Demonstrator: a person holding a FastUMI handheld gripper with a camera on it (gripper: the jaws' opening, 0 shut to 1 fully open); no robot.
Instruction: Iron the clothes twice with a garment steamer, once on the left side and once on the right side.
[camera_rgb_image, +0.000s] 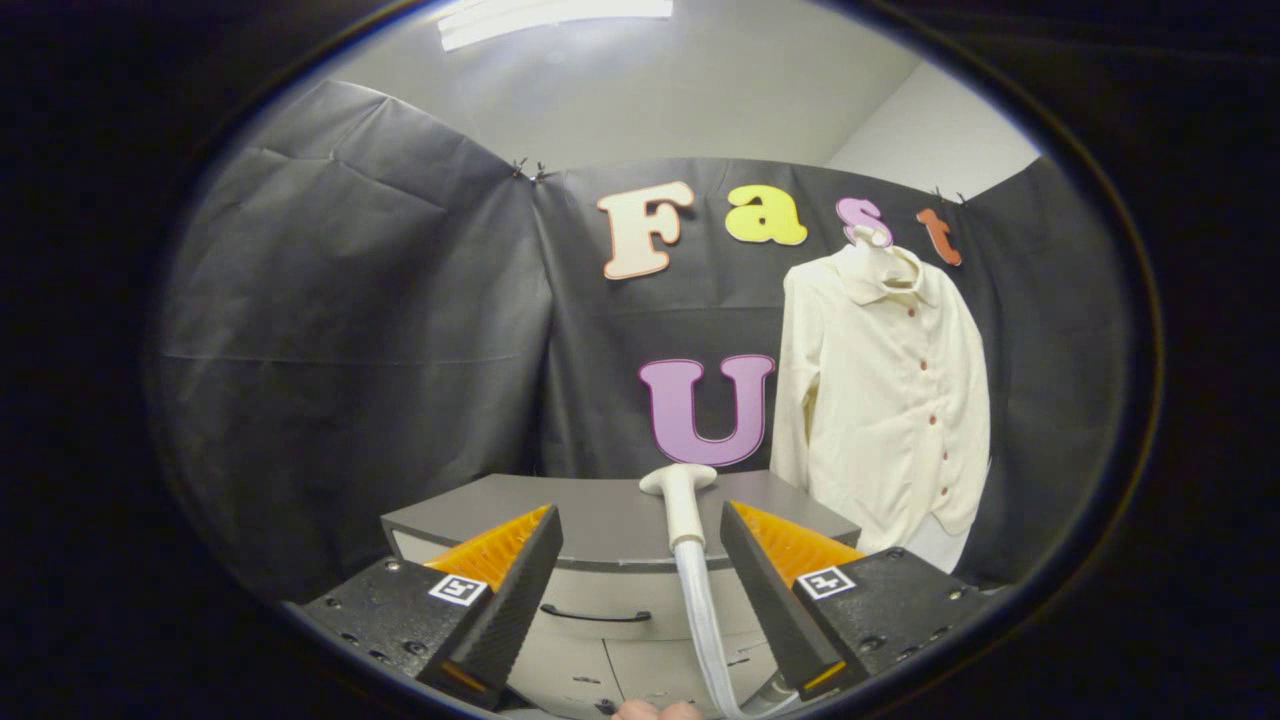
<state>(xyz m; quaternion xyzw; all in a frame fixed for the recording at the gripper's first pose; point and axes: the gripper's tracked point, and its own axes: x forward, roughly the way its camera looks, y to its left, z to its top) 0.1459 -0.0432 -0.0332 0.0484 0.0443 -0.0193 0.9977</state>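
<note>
1. Closing in: gripper (640, 560) is spread wide, nothing pinched; steamer head (680, 500) w/ hose (700, 620) sits between the fingers, nearer the right one.
2. Centre the handle btwn both pads, then squeeze.
3. Cabinet (610, 525) lies beyond.
4. Shirt (885, 390) hangs farther, right of the head; approach its left side first.

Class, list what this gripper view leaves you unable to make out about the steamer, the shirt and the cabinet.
- Steamer head: its steam face points away; the hose runs out of view below.
- Shirt: the hanger's hook is hidden by the collar.
- Cabinet: its lower front is covered by the open gripper fingers.
</note>
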